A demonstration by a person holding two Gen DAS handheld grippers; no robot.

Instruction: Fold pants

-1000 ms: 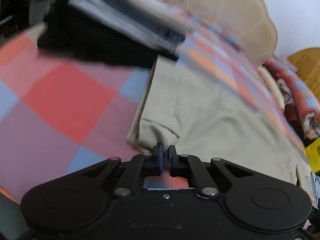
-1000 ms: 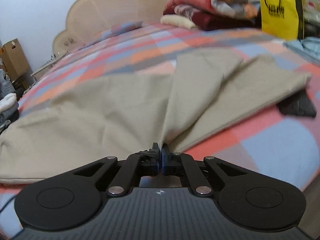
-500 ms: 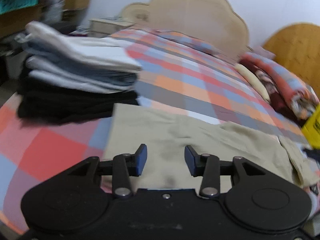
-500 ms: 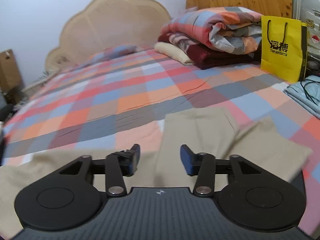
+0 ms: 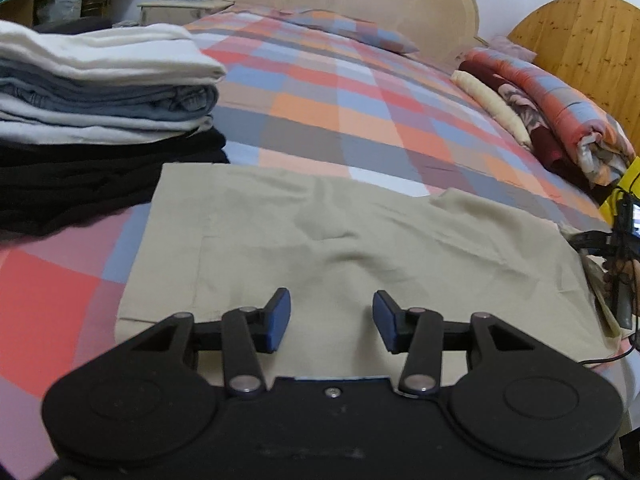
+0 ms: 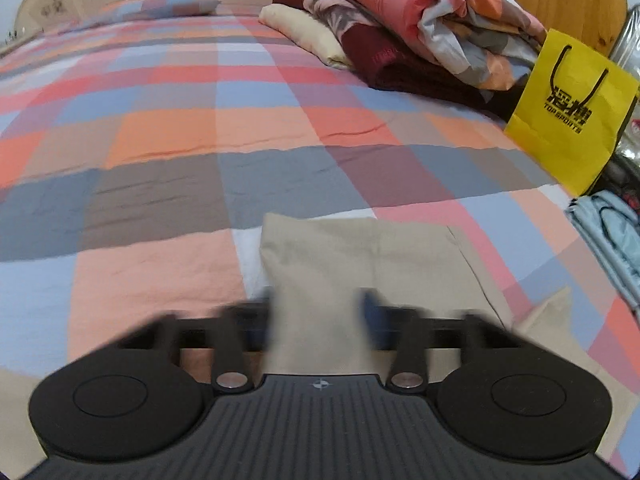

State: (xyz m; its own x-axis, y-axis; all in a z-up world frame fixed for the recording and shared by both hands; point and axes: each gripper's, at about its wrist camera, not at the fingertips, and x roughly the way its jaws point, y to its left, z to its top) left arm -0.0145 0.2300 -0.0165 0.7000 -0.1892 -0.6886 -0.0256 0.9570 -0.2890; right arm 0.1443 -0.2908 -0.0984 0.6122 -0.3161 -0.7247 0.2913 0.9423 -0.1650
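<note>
Now that both claws have let go, the beige pants [image 5: 328, 240] lie flat across the near edge of the bed [image 5: 360, 120], one fold laid and a few soft wrinkles left in the middle. A second ago each gripper was pinched shut on the cloth; the left gripper [image 5: 331, 322] now hovers over it with fingers spread wide, and the right gripper [image 6: 318, 312], though blurred, also shows its fingers apart over the pants' far end [image 6: 360, 252]. I judge the next fold can begin. Toward the left edge, a stack of folded clothes [image 5: 100, 120] sits just beside the pants, leaving little room there. A yellow bag [image 6: 572, 112] and rolled quilts [image 6: 420, 28] crowd the right edge; the bed's middle lies open.
</note>
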